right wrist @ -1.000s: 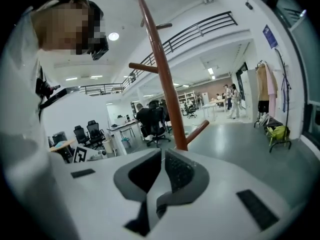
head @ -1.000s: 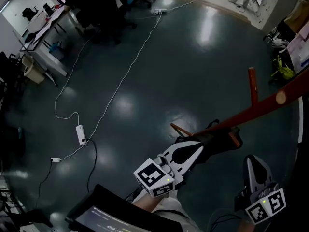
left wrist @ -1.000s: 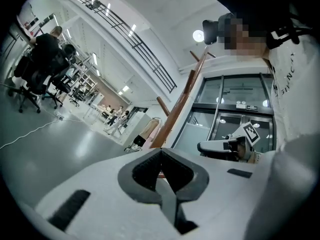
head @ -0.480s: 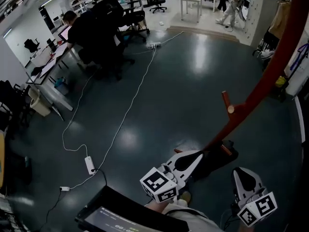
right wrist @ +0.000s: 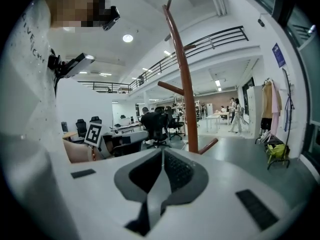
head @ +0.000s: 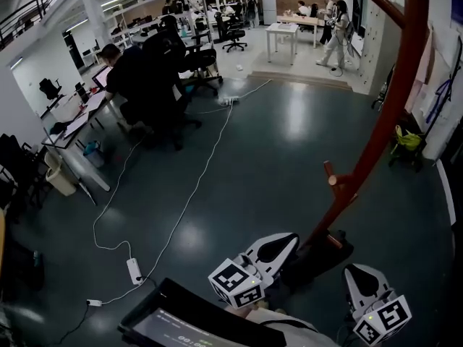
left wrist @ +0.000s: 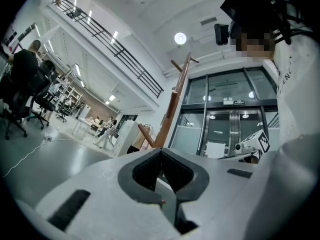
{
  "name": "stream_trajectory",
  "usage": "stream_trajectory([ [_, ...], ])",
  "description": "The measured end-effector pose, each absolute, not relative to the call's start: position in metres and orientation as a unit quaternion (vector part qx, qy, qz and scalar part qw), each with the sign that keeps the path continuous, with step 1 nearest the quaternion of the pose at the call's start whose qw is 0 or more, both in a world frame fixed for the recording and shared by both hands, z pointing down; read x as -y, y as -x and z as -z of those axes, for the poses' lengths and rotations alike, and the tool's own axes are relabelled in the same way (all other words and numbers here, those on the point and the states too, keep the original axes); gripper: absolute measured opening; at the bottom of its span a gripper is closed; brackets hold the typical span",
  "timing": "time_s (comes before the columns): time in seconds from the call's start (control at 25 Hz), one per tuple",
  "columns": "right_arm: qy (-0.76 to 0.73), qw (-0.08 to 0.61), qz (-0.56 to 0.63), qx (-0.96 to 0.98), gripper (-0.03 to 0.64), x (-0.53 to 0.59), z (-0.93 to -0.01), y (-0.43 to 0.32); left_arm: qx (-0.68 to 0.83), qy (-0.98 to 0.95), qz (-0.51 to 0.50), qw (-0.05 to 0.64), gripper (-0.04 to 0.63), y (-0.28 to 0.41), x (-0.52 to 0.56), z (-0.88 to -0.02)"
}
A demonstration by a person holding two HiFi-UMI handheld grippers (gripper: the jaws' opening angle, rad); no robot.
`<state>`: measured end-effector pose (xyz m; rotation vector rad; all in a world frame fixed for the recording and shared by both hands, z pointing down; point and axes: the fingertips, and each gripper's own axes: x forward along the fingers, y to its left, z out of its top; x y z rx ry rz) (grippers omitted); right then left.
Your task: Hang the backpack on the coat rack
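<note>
**First, find the backpack, then pick a peg**

Neither tool carries anything. The left hand-held gripper [head: 278,246] is pressed together with nothing between its jaws, as the left gripper view shows [left wrist: 161,151]. The right hand-held gripper [head: 359,275] is likewise pressed together and empty [right wrist: 162,151]. Both hang low in front of the person, close to the foot of the coat rack [head: 414,42].

No view shows the backpack plainly. A dark shape [head: 318,255] lies on the floor [head: 253,165] at the foot of the coat rack, just beyond the left tool. It may be the backpack or only the stand's base; I cannot tell which.

If it is the backpack, the sensible order seems to be this:

- Spread one pair of jaws before going down, not on contact.
- Take the top carry loop, not a shoulder strap, so the bag hangs straight.
- Use the other tool to steady the body of the bag.
- Aim for the short peg [head: 331,173] partway up the pole, which looks the nearest.
- Lift the loop above the peg's tip, bring it over, then lower it.

The main risk is probably knocking the pole while lifting, since the stand is so close.
</note>
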<state>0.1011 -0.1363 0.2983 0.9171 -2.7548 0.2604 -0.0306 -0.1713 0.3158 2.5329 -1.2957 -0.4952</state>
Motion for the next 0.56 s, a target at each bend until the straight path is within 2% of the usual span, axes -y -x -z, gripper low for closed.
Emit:
stream_trajectory([
  [0.56,-0.308,0.128,-0.096,0.938,0.026,0.130,-0.315,-0.099,0.450,-0.867,0.160,0.145,0.009,0.034,0.168,-0.337],
])
